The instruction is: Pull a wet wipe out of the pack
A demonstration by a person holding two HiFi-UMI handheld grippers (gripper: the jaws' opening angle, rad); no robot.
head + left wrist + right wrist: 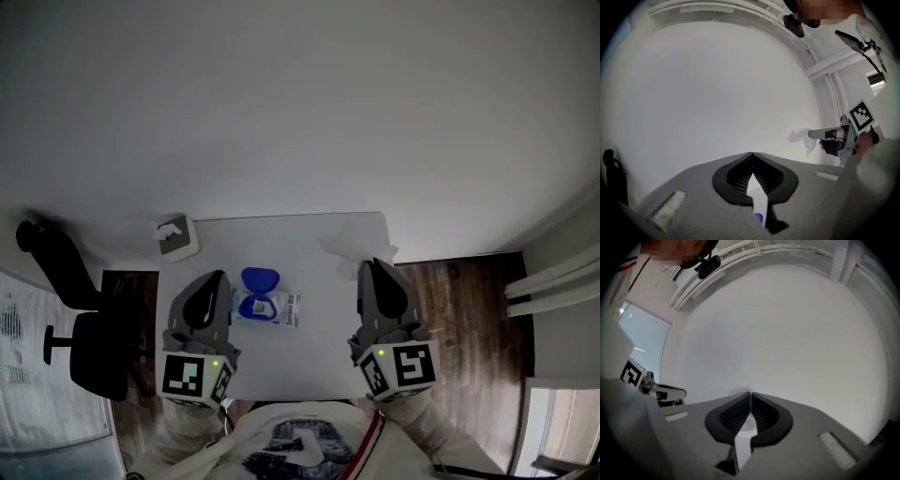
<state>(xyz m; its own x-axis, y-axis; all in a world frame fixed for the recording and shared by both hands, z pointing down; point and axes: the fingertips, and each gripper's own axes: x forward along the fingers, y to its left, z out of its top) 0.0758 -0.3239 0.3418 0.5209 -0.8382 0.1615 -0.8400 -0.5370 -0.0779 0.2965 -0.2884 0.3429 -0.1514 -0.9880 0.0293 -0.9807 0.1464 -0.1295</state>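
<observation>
Holding the wet wipe (359,242) tight is the main thing now, I think, so it does not slip and drop. The right gripper (377,264) pinches it, off to the right of the pack (267,307). The pack lies between both grippers with its blue lid (260,279) open. The left gripper (221,277) is closed on nothing, just left of the pack. Both point flat and forward.
</observation>
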